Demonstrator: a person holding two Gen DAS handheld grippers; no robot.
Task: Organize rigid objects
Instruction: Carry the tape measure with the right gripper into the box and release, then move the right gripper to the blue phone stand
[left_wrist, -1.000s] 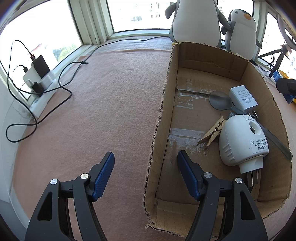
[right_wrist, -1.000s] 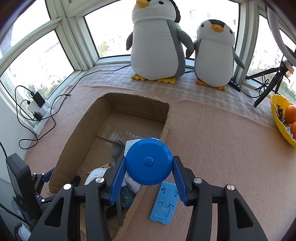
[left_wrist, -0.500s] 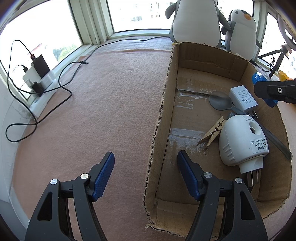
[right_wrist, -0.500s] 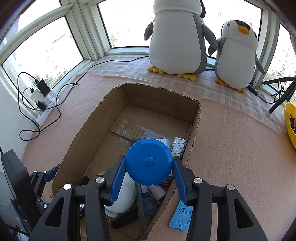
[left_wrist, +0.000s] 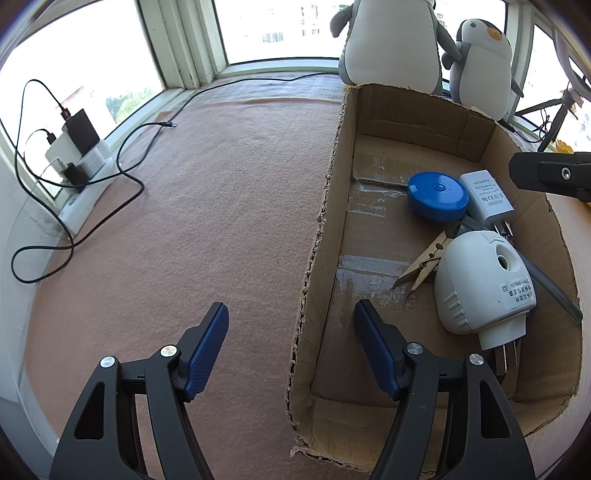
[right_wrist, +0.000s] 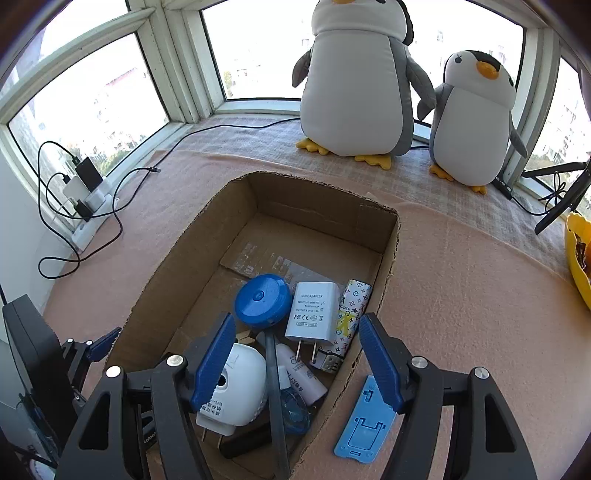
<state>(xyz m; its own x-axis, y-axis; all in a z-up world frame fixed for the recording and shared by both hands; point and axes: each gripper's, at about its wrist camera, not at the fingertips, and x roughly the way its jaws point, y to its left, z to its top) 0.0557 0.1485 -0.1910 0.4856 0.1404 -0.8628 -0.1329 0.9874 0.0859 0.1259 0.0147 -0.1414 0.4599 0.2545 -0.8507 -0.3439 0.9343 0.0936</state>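
Released, blue disc (right_wrist: 263, 301) now lies in box (right_wrist: 391, 236); my right hand-held gripper (right_wrist: 297, 360) is spread, phone stand (right_wrist: 364, 424) lower right, nearest it.

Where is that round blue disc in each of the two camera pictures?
Left wrist view: the round blue disc lies right of centre, on the cardboard box floor.
Right wrist view: the disc sits just below centre, inside the box.
Shared landmark: the white AC adapter, right beside the disc.

pink felt surface (left_wrist: 229, 206), cardboard box (right_wrist: 207, 236), blue stand (right_wrist: 364, 428)
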